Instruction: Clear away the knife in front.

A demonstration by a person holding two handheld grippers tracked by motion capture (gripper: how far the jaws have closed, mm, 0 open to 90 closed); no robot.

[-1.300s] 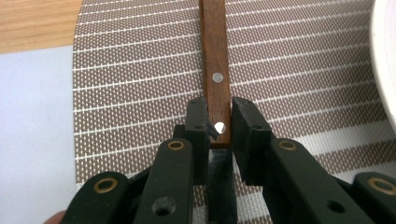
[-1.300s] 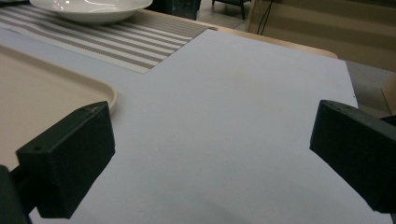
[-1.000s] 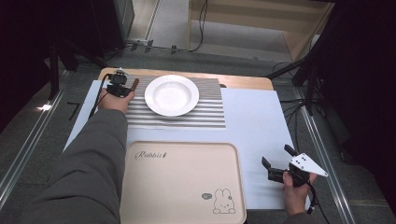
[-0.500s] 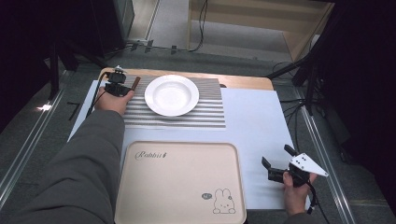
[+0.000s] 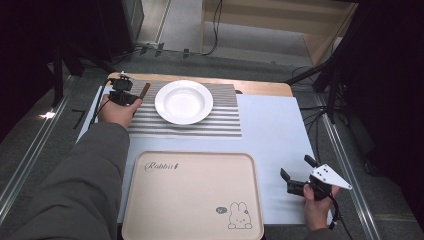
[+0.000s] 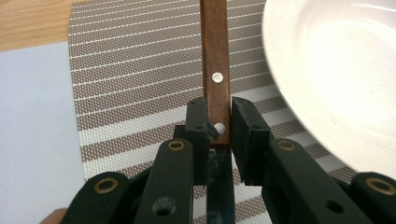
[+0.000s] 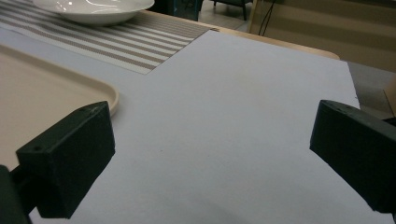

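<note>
My left gripper (image 5: 123,93) is at the far left of the table, shut on the near end of a brown wooden handle (image 5: 144,91) with silver rivets. In the left gripper view the pads (image 6: 198,122) clamp the handle (image 6: 215,60), which runs away over the striped placemat (image 6: 140,84); its far end is out of frame. A white deep plate (image 5: 183,101) sits just right of the handle, its rim (image 6: 289,79) close by. My right gripper (image 5: 297,168) rests at the near right, open, with only the pale sheet (image 7: 233,116) between its jaws.
A beige tray (image 5: 192,195) with a rabbit print lies at the near centre, its corner (image 7: 93,93) left of the right gripper. The placemat (image 5: 200,125) lies under the plate (image 7: 93,9). The wooden table edge (image 5: 260,86) runs along the far side.
My left gripper has risen slightly with the wooden handle in it and shifted a little. The right gripper has stayed in place.
</note>
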